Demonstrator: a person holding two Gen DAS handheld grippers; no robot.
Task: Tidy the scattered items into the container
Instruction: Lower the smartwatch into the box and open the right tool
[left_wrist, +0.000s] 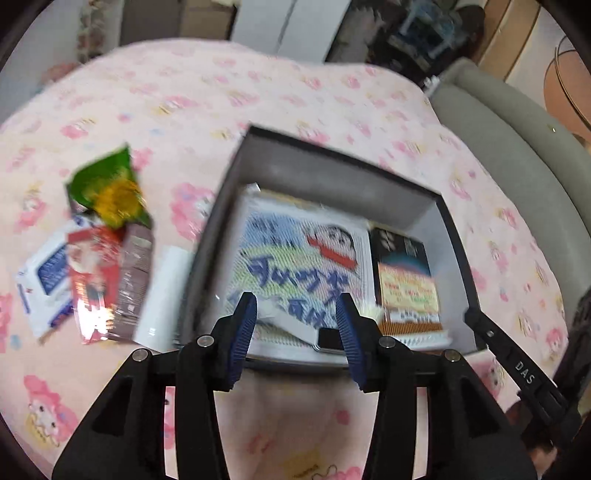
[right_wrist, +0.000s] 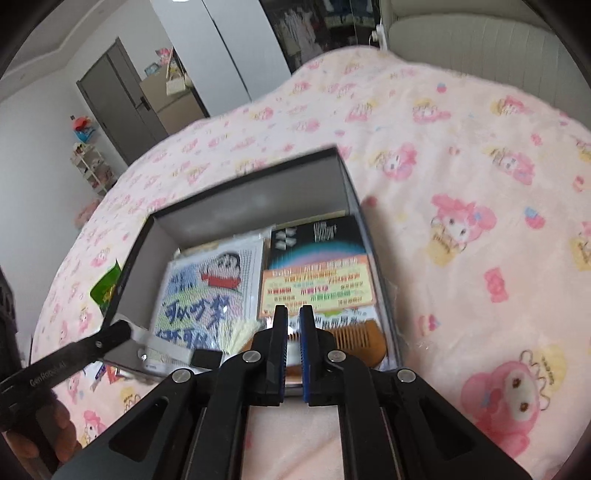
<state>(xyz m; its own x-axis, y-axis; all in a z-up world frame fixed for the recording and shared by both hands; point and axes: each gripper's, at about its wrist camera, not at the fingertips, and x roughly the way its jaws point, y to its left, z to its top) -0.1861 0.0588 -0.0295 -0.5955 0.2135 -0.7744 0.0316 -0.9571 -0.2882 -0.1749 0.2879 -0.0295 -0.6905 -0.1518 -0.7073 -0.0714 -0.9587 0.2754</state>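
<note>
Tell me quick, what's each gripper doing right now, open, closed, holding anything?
Left gripper: open, holding nothing, over the near edge of the box.
Right gripper: nearly closed, a thin gap between the fingers; nothing visibly held.

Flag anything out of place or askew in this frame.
A pile of packets, topped by a green and yellow sachet, lies on the pink blanket left of the dark grey box, not inside it.

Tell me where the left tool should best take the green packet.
Probably its top corner, coming from above: the green packet lies flat on the blanket, its lower end on the pile, and that corner juts free. The left tool is open.
</note>
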